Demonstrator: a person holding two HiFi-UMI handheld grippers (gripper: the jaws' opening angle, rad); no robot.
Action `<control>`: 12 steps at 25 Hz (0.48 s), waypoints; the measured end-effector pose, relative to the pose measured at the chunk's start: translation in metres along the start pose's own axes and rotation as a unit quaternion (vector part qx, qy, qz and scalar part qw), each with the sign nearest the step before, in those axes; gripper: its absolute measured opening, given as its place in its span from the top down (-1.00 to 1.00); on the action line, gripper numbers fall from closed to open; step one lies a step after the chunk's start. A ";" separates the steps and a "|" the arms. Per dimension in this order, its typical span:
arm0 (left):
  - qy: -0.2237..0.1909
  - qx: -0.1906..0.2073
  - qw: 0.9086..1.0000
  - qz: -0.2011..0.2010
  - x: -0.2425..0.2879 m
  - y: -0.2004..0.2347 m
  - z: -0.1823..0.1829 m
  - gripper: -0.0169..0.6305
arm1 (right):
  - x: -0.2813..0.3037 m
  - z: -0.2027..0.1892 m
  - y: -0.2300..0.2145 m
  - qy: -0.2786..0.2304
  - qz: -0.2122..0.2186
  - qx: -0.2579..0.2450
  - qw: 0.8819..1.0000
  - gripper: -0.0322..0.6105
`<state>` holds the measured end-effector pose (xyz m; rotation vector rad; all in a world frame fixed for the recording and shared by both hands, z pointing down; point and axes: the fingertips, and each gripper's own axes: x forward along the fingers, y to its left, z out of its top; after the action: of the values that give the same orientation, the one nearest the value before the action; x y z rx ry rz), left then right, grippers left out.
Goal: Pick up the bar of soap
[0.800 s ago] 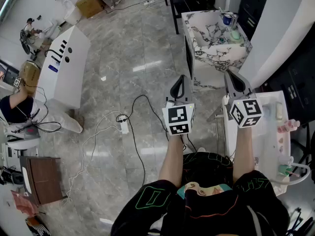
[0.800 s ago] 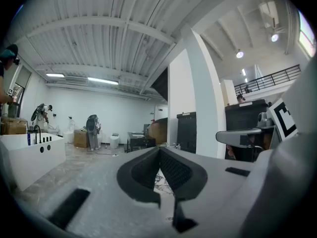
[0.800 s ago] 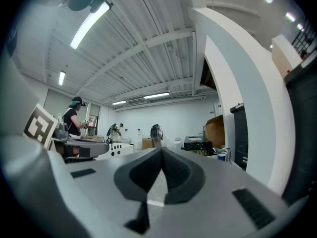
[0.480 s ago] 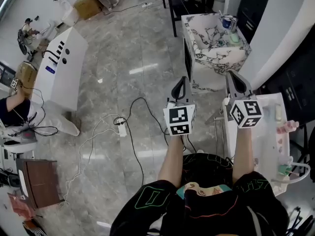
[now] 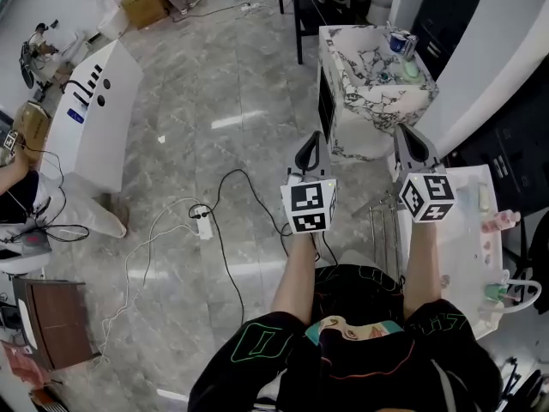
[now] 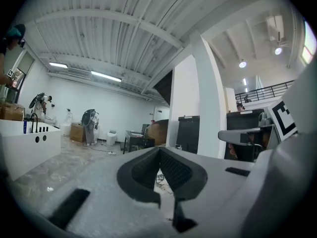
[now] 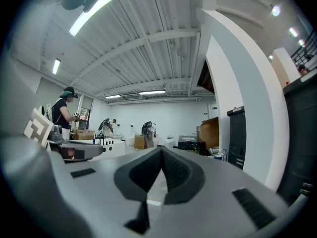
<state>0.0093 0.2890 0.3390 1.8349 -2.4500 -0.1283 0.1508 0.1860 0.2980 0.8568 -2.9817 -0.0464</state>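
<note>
Work is only starting — the left gripper [image 5: 314,140] and the right gripper [image 5: 403,132] are hanging shut and empty, not yet touching what looks like the bar of soap [image 5: 411,69].

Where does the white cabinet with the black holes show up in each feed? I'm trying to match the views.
Head view: the white cabinet stands on the floor, upper left.
Left gripper view: the cabinet is at the far left edge.
Right gripper view: the cabinet is small and distant, left of centre.
Shared landmark: the white pillar, right of the cabinet in every view.
</note>
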 end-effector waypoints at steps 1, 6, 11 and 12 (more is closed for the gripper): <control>-0.002 -0.002 1.000 0.000 -0.001 0.005 0.002 0.92 | 0.002 0.003 0.003 -0.001 -0.001 -0.002 1.000 0.88; -0.025 -0.021 0.999 0.018 -0.005 0.038 0.017 0.92 | 0.009 0.022 0.017 -0.008 -0.002 -0.015 1.000 0.88; -0.032 -0.045 0.998 0.027 -0.005 0.058 0.022 0.92 | 0.015 0.034 0.018 -0.010 -0.008 -0.027 1.000 0.88; -0.029 -0.048 0.998 0.024 -0.005 0.058 0.019 0.92 | 0.016 0.036 0.019 -0.011 -0.008 -0.027 1.000 0.88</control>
<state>-0.0472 0.3102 0.3265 1.7558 -2.4763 -0.2959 0.1255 0.1947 0.2631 0.8785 -2.9794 -0.1372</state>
